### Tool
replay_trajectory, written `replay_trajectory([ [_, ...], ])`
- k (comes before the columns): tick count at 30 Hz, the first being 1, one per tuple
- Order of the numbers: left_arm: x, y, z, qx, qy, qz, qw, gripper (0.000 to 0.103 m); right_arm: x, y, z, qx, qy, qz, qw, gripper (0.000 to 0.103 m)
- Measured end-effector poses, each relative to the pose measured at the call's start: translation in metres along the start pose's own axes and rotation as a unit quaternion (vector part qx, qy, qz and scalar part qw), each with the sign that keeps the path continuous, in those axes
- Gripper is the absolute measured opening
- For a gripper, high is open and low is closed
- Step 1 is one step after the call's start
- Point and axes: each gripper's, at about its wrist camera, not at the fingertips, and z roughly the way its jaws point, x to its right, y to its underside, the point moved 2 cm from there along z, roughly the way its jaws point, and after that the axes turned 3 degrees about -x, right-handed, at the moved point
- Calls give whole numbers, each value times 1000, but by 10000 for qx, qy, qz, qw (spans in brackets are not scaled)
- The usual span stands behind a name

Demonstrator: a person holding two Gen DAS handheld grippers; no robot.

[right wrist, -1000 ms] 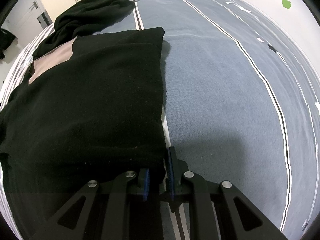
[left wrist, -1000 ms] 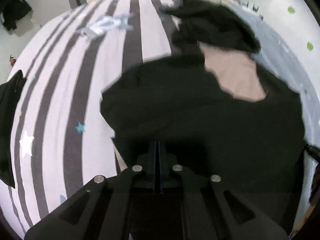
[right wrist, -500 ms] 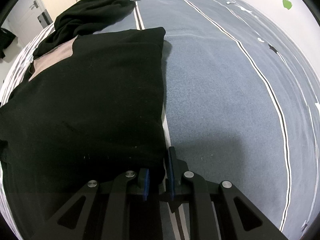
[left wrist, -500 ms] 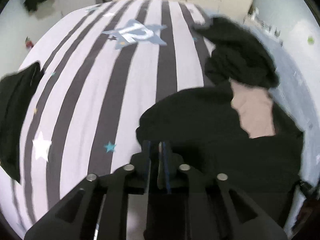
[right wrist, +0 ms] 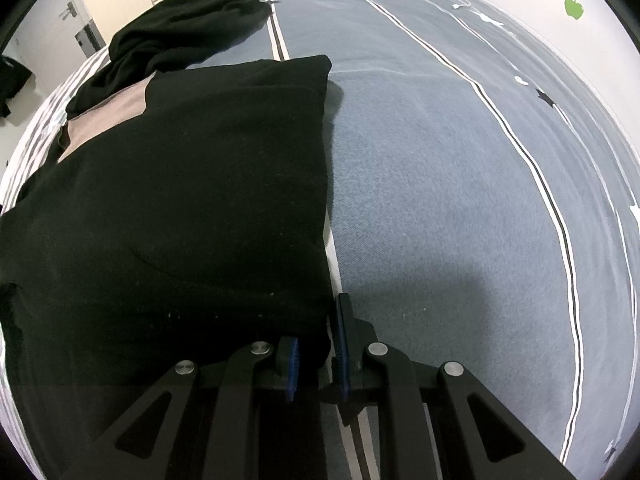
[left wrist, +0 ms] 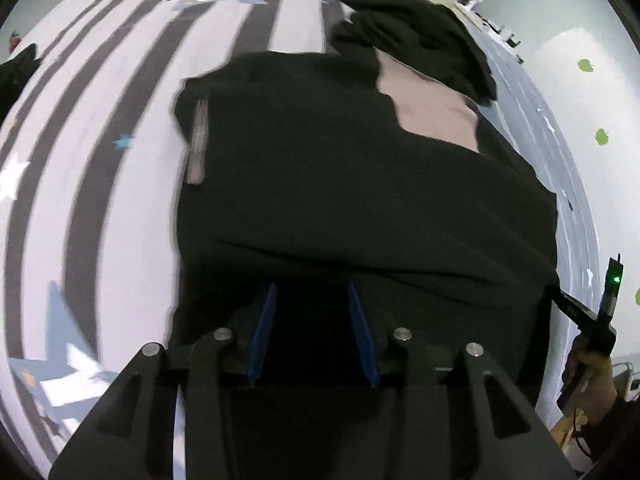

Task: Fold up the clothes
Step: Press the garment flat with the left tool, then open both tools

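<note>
A black garment [left wrist: 340, 168] lies flat on the bed, with a beige panel [left wrist: 432, 112] at its far end. My left gripper [left wrist: 311, 292] hangs just above its near part. Its jaws are opening, and the blue pads [left wrist: 264, 328] stand apart without pressing on the dark cloth under them. My right gripper [right wrist: 316, 320] is shut on the near right corner of the black garment [right wrist: 180, 200], with cloth pinched between its blue pads [right wrist: 291, 364]. In the left wrist view the right gripper [left wrist: 588, 316] and the hand holding it show at the right edge.
A heap of black clothes [right wrist: 180, 36] lies beyond the garment. The striped bedcover [left wrist: 100, 128] runs to the left, and a blue-grey cover [right wrist: 440, 160] to the right. Another dark garment [left wrist: 16, 68] sits at the bed's left edge. Cabinets and a door stand behind.
The left gripper went from shut to jaws apart, swung out to the garment's left edge and came back over its near part. The right gripper has kept still.
</note>
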Motion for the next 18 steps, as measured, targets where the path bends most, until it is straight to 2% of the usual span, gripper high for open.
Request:
replay_trajectory([
  [4,9,-8,10,72,-385,204,9990,35,0,2,0,7,3,12,10000,13],
  [10,-9,-30,0,399,-458,-110,9981,35,0,2,0,11,-11,-2,10000,13],
  [17,-7,-35,16,266,-595,157,9978,35,1,3,-1,16,-21,20,10000,14],
  [18,-7,-35,16,302,-565,188,9978,31,0,3,-1,15,-17,23,10000,14],
])
